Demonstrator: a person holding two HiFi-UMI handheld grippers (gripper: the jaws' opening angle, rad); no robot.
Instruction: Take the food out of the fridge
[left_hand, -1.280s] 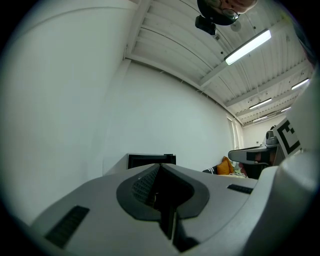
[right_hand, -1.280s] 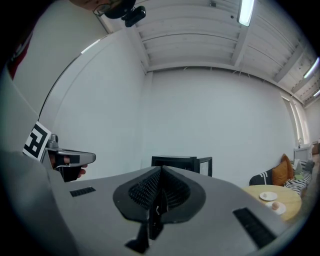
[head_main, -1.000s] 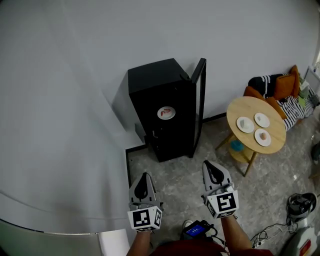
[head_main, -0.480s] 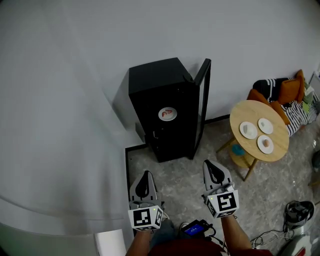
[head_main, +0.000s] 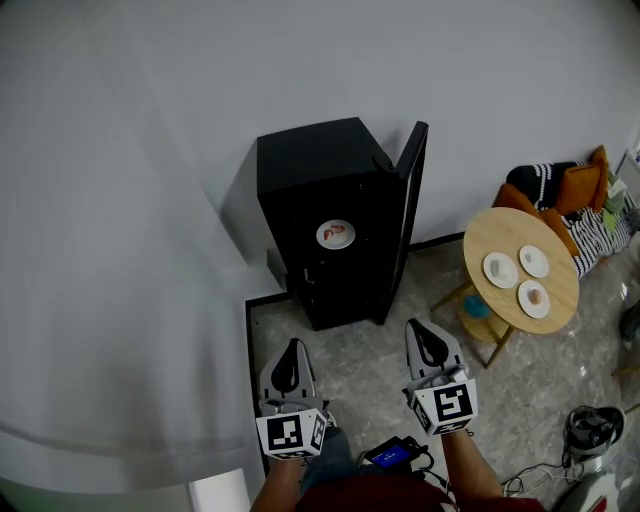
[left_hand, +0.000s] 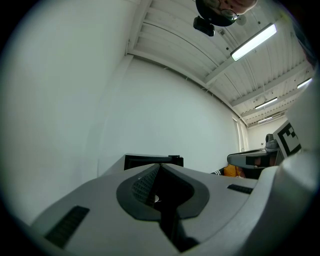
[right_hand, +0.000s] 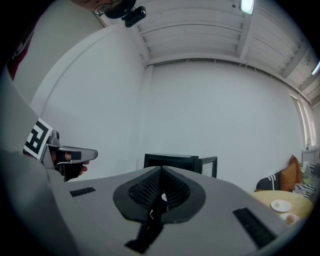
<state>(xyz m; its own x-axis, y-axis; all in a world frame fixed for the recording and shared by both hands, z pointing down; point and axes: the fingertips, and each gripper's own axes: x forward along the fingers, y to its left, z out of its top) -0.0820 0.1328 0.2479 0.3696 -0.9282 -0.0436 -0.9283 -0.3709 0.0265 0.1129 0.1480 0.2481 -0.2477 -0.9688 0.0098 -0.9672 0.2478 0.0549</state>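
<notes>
A round wooden table (head_main: 505, 230) stands on the grey marbled floor (head_main: 360, 350). Three white plates lie apart on its top: a left plate (head_main: 500, 270), a back plate (head_main: 534, 261) and a near plate (head_main: 535, 297) bearing something small and pinkish. A blue thing (head_main: 476, 305) sits on the shelf beneath the tabletop. Behind the table are orange cushions (head_main: 575, 183) and a striped cloth (head_main: 600, 238). In front of it, cables (head_main: 528, 468) trail.

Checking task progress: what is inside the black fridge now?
A white plate of reddish food sits inside the open fridge. The dark interior around and below it cannot be made out.
</notes>
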